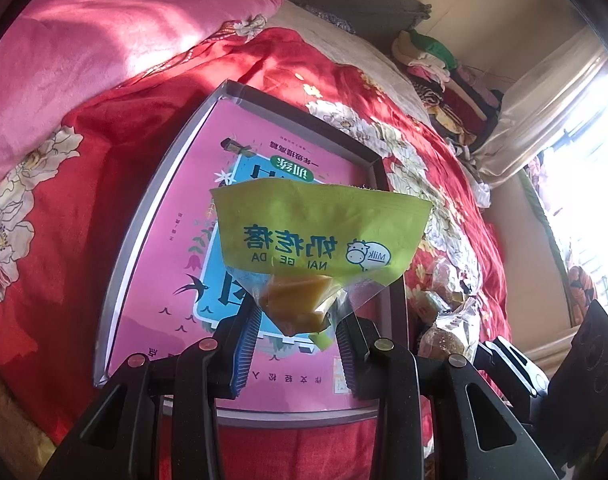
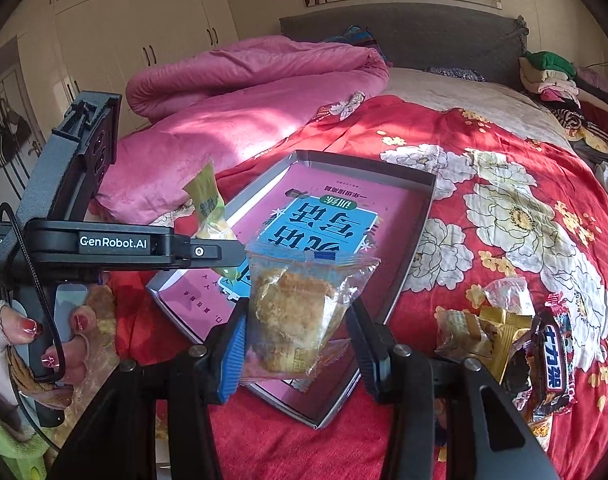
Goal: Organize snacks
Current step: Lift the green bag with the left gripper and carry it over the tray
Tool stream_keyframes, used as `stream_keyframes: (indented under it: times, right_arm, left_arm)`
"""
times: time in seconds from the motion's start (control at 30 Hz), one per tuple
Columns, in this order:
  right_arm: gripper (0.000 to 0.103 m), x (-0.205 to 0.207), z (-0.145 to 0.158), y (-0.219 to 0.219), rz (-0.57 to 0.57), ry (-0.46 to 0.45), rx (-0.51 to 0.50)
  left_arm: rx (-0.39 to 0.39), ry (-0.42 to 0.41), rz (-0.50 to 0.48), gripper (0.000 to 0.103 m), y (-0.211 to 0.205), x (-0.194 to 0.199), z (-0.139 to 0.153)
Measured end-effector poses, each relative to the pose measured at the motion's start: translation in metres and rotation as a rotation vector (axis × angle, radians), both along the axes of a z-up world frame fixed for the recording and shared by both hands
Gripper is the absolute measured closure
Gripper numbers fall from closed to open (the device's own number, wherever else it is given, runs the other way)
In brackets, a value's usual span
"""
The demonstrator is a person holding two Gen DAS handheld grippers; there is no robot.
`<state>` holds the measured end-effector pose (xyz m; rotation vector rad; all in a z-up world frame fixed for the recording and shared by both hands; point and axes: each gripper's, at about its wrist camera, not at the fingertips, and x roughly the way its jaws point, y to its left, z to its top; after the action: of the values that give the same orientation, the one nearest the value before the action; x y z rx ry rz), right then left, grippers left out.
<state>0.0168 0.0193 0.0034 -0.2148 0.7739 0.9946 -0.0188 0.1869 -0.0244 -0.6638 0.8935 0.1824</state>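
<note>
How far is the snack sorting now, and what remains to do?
Nothing looks done yet: the grey tray holds only a pink book, no snacks. In hand: the left tool grips a yellow-green milk candy bag, and the right tool grips a clear-wrapped pastry, both above the tray. Left: the loose snacks on the red quilt, including a dark chocolate bar wrapper.

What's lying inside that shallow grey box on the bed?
Inside the grey box lies a pink book with a blue panel, flat on the bottom. The held pastry packet and yellow-green snack packet cover parts of it, so anything beneath those stays unseen.
</note>
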Motion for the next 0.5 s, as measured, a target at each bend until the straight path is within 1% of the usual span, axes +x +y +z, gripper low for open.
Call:
stream_keyframes:
  times: [0.07, 0.13, 0.27, 0.5]
  right_arm:
    - [0.055, -0.001, -0.003, 0.003, 0.005, -0.001, -0.012]
    - [0.055, -0.001, -0.007, 0.006, 0.007, 0.006, -0.022]
    - [0.055, 0.0, -0.015, 0.01, 0.012, 0.012, -0.042]
    - [0.055, 0.0, -0.028, 0.015, 0.025, 0.034, -0.074]
  left_arm:
    - [0.016, 0.011, 0.002, 0.065, 0.0, 0.001, -0.002]
    - [0.014, 0.019, 0.0, 0.065, 0.001, 0.002, -0.005]
    - [0.047, 0.046, -0.017, 0.065, -0.002, 0.006, -0.009]
    - [0.047, 0.111, -0.052, 0.065, -0.012, 0.01, -0.021]
